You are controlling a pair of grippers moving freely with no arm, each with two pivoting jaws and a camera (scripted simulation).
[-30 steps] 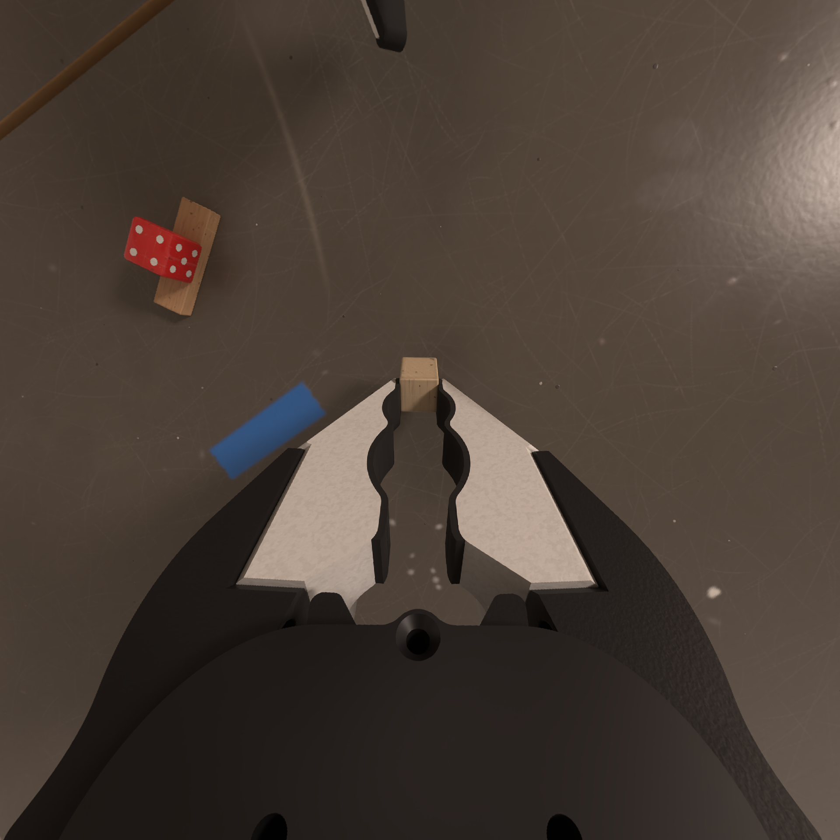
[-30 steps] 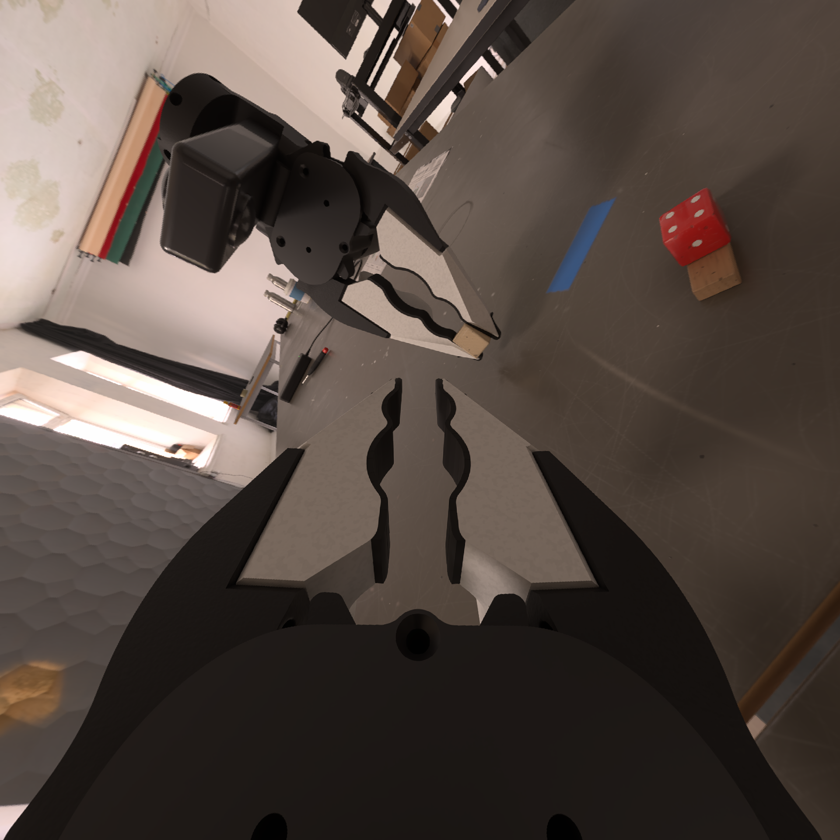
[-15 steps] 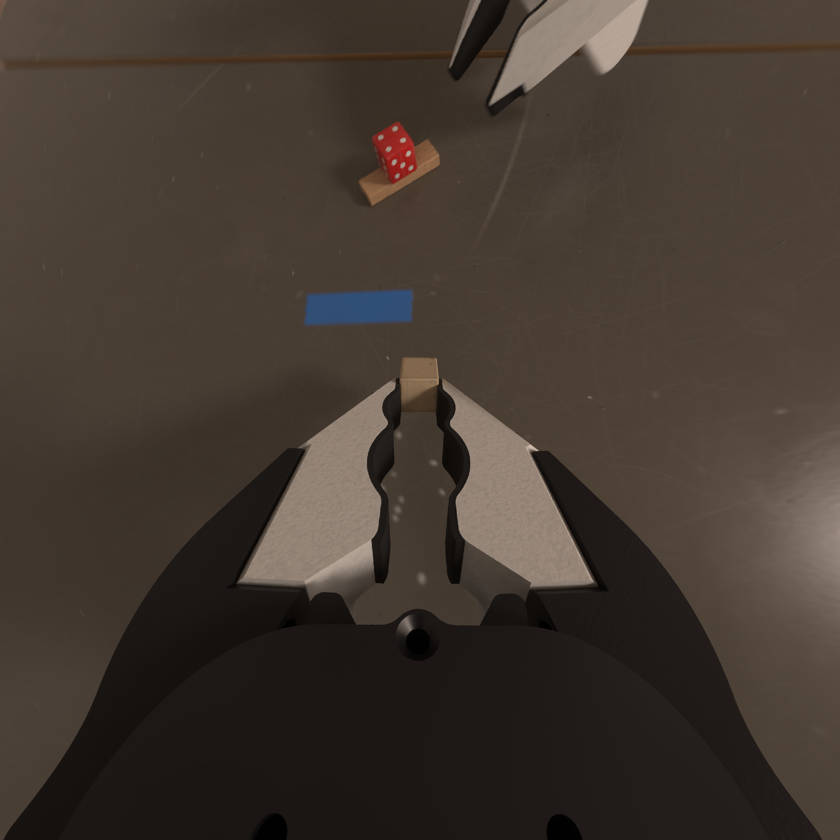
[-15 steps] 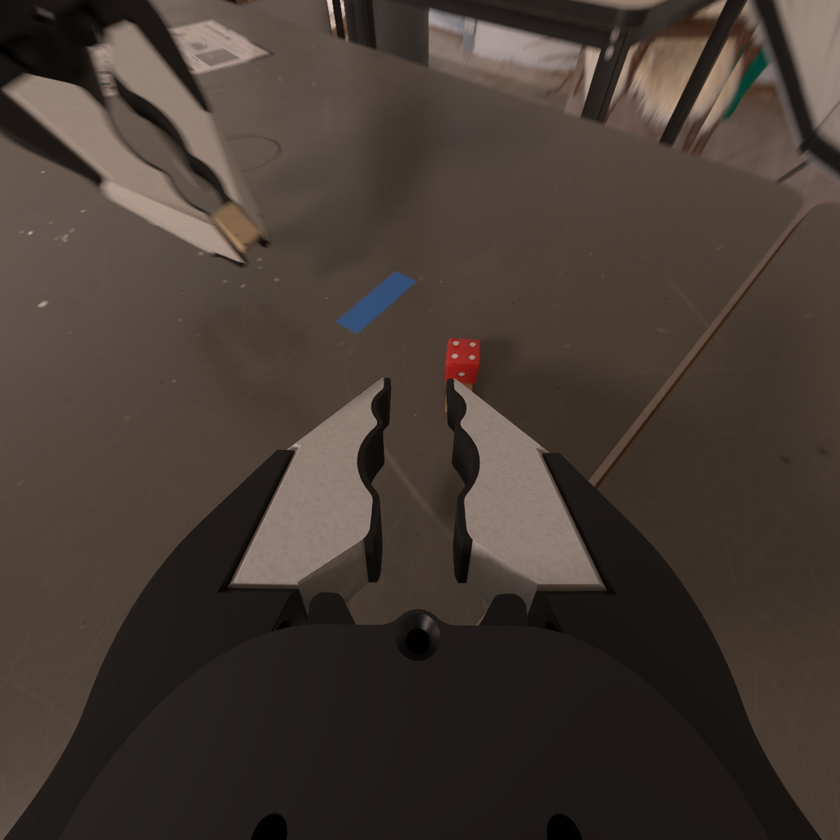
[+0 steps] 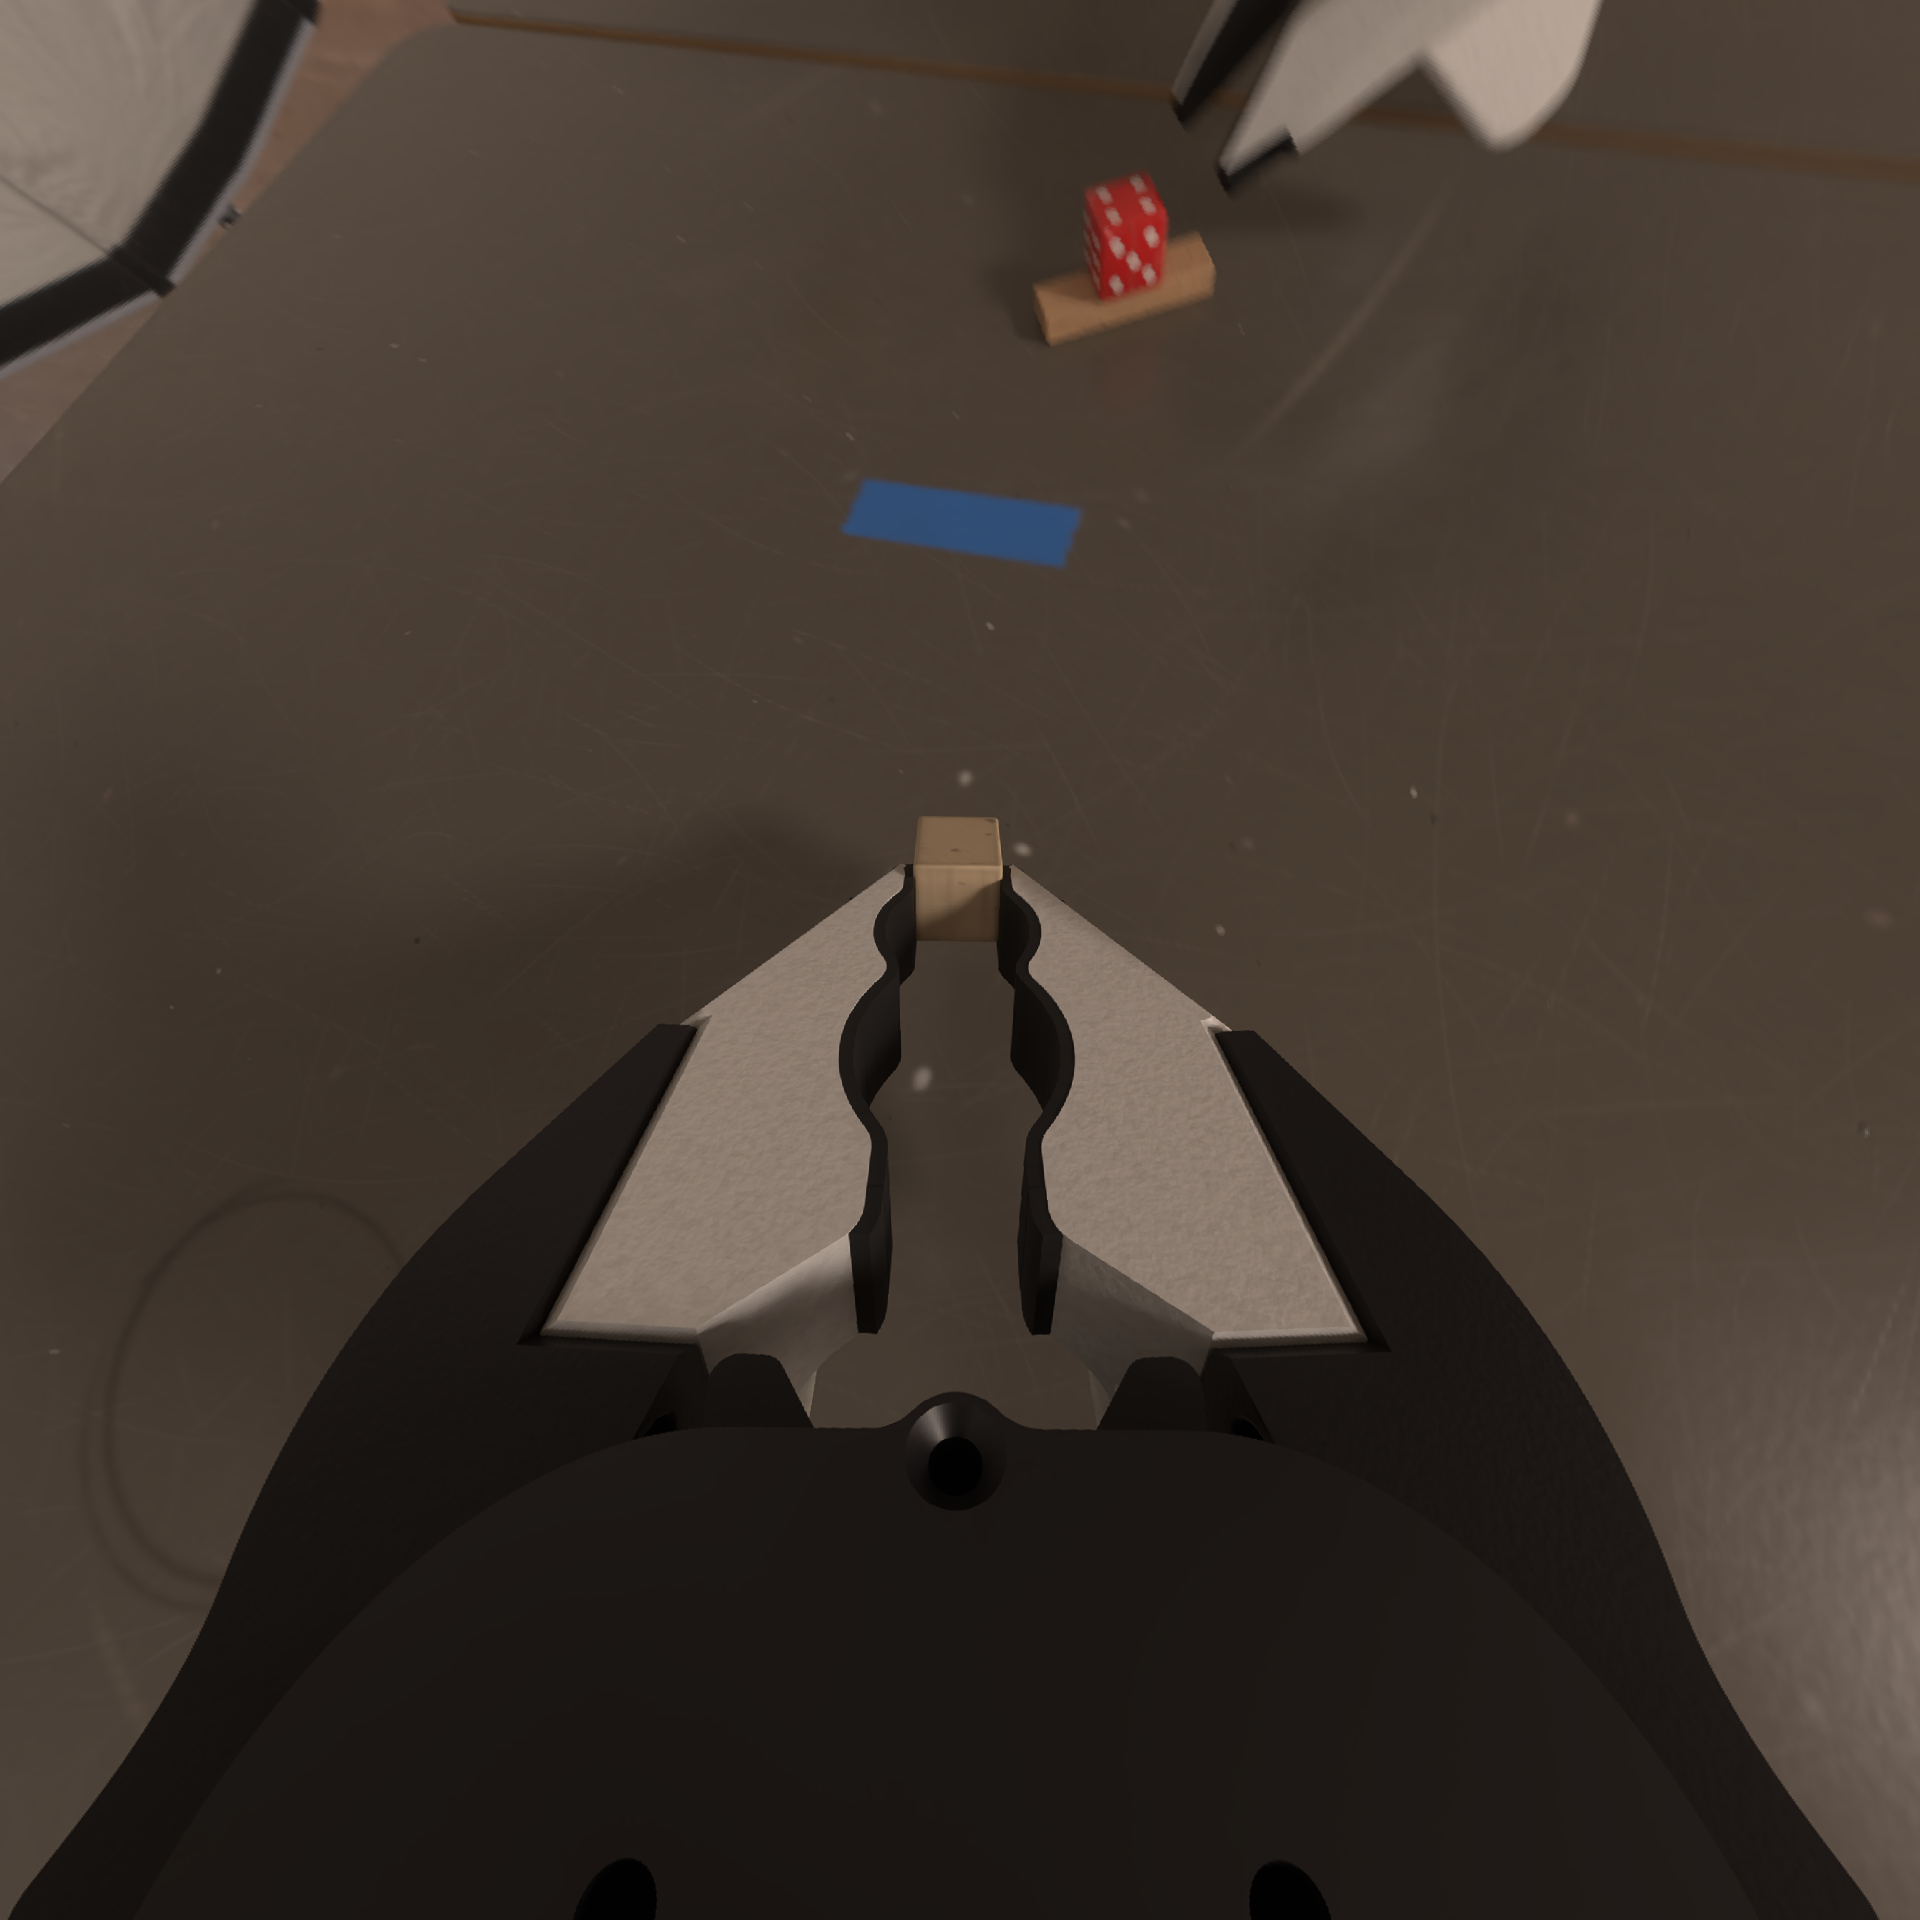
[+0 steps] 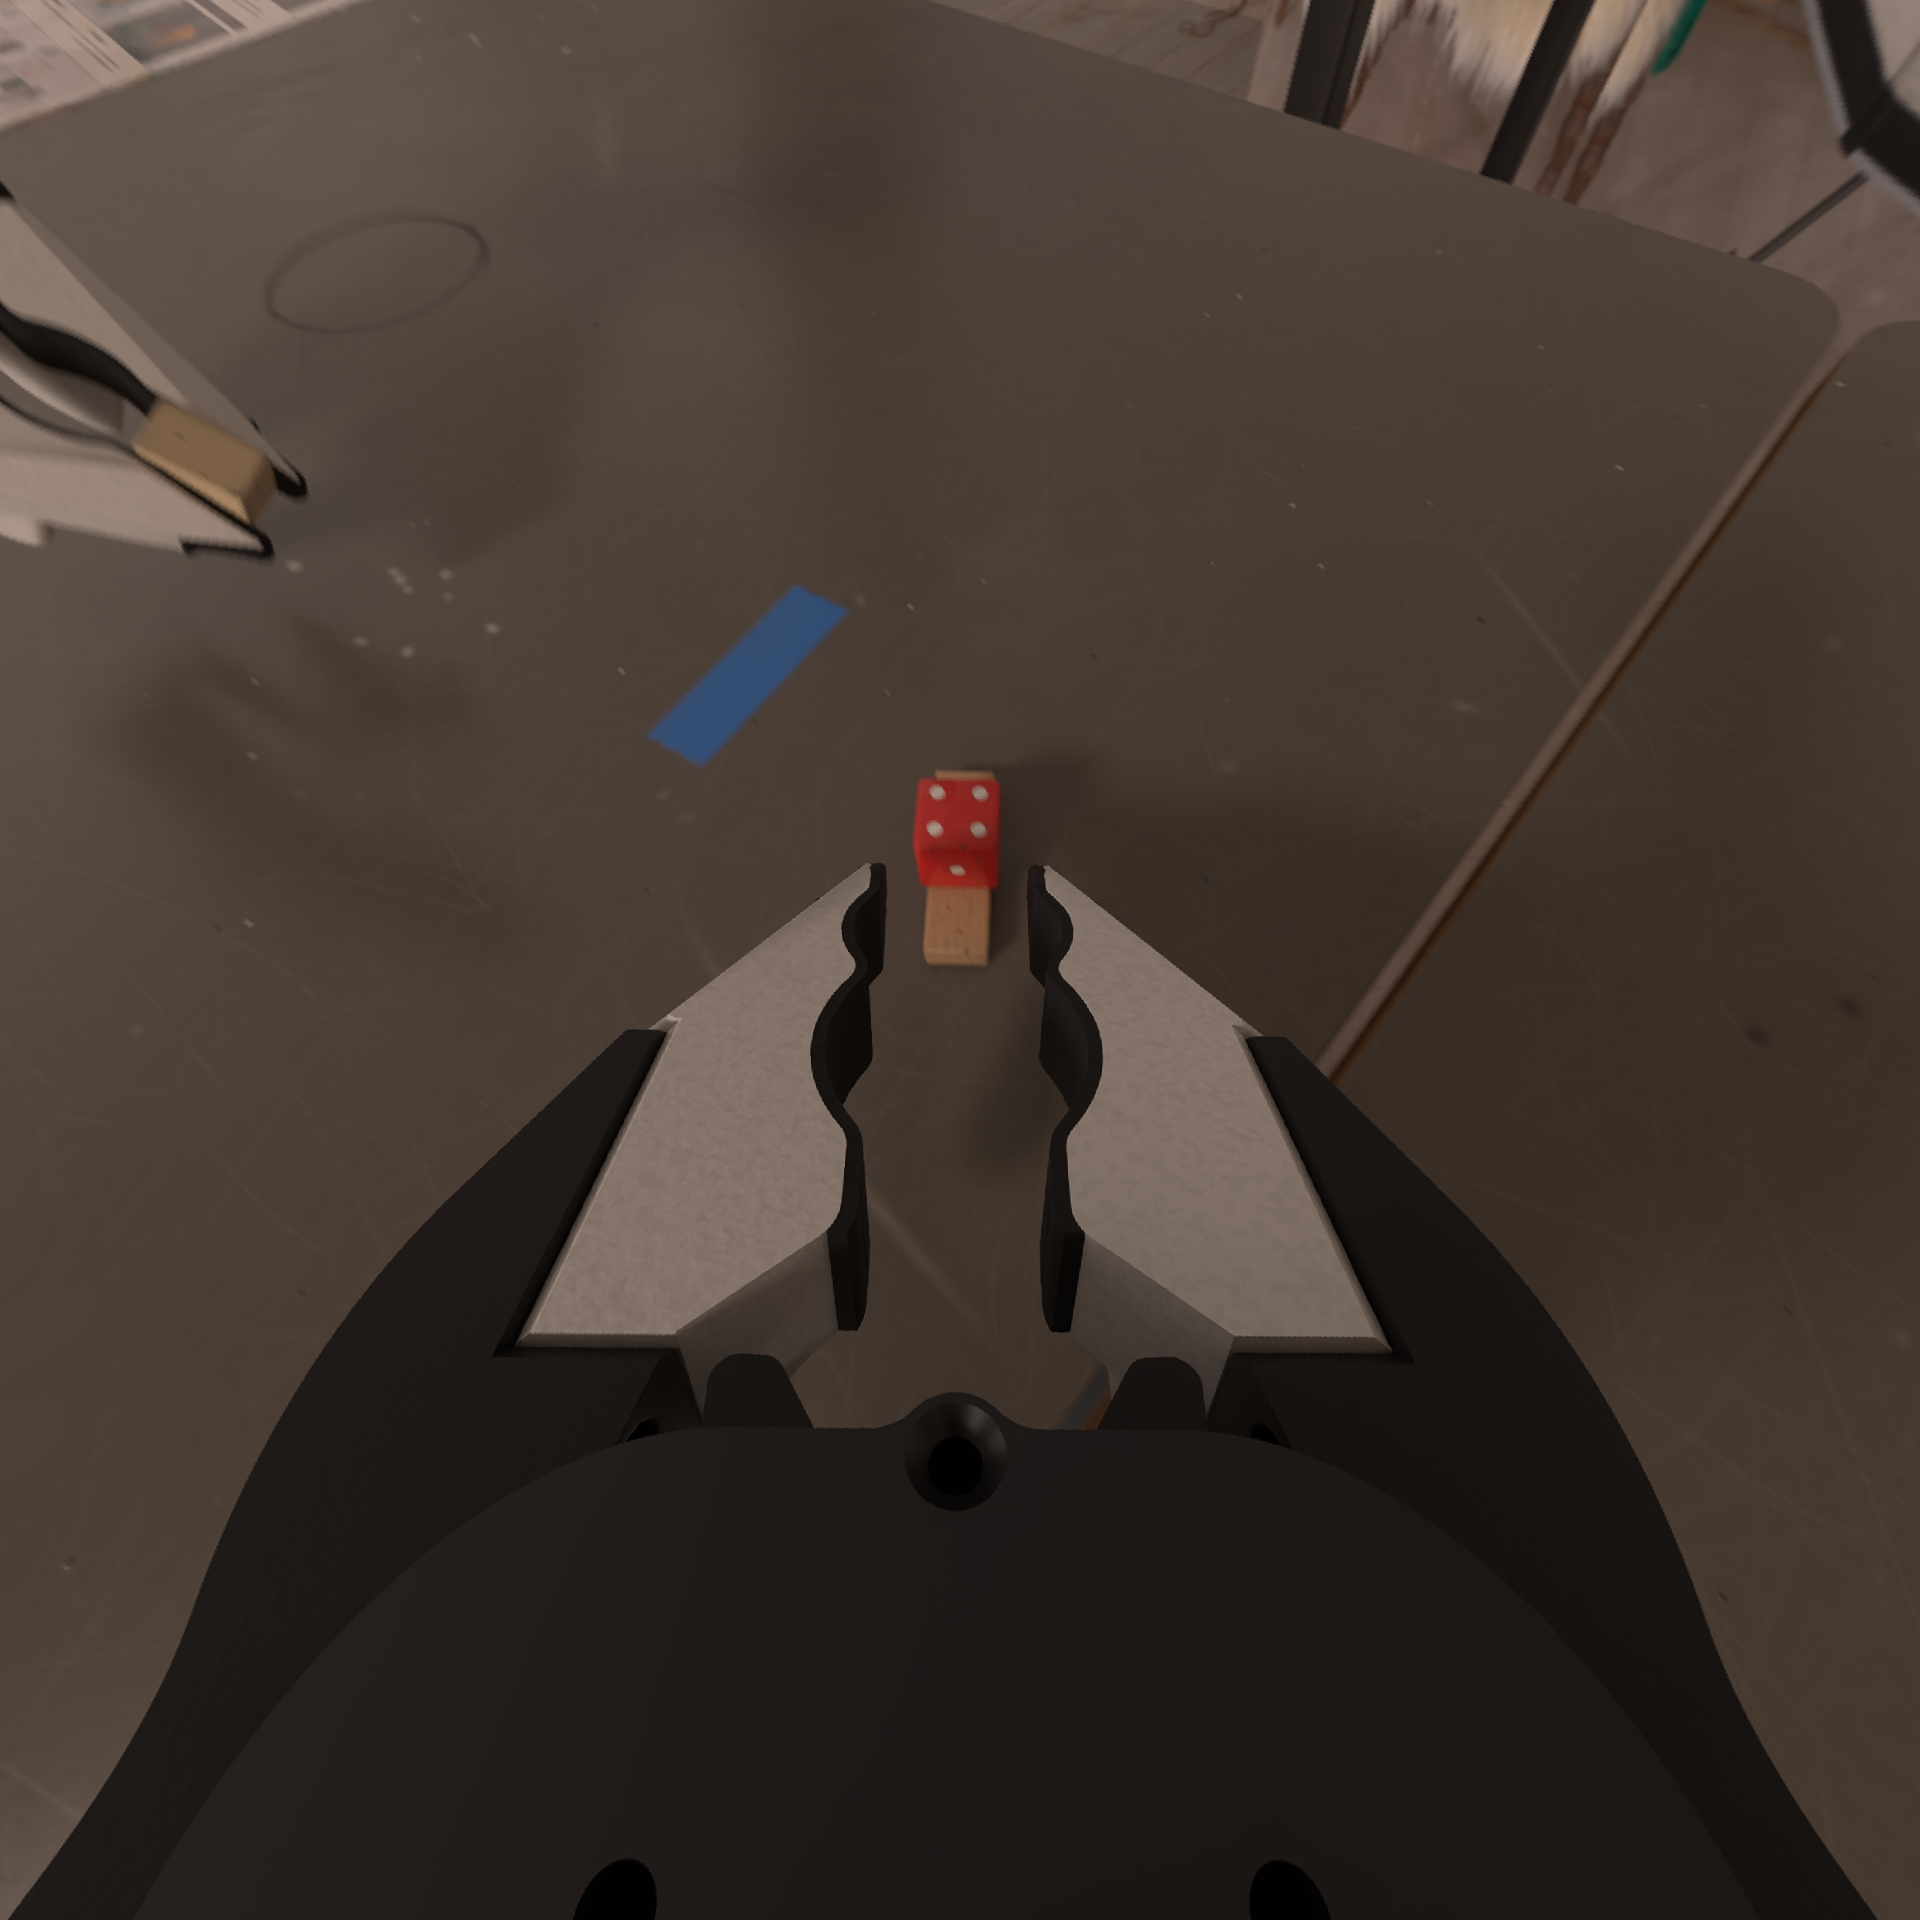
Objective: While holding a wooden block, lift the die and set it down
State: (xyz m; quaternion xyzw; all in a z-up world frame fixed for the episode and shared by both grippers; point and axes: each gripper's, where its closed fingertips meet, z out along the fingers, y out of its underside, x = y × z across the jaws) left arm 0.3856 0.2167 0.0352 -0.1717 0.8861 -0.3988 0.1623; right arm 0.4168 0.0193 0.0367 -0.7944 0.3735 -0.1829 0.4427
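Observation:
My left gripper (image 5: 957,883) is shut on a small pale wooden block (image 5: 957,878) and holds it above the grey table; both also show at the left of the right wrist view (image 6: 203,462). A red die (image 5: 1124,234) with white pips sits on a flat wooden block (image 5: 1127,296) far ahead to the right. In the right wrist view the die (image 6: 958,831) on that flat block (image 6: 958,930) lies just beyond my right gripper (image 6: 957,878), which is open and empty, fingertips either side of the flat block's near end. The right gripper also shows top right in the left wrist view (image 5: 1382,83).
A strip of blue tape (image 5: 961,523) lies flat on the table between the two grippers, also in the right wrist view (image 6: 748,673). A seam between two tabletops (image 6: 1579,707) runs to the right of the die. Table legs stand beyond the far edge (image 6: 1320,62).
My right gripper has opened wider and come closer to the die, now centred on it. My left gripper has drawn back a little, still holding the small block.

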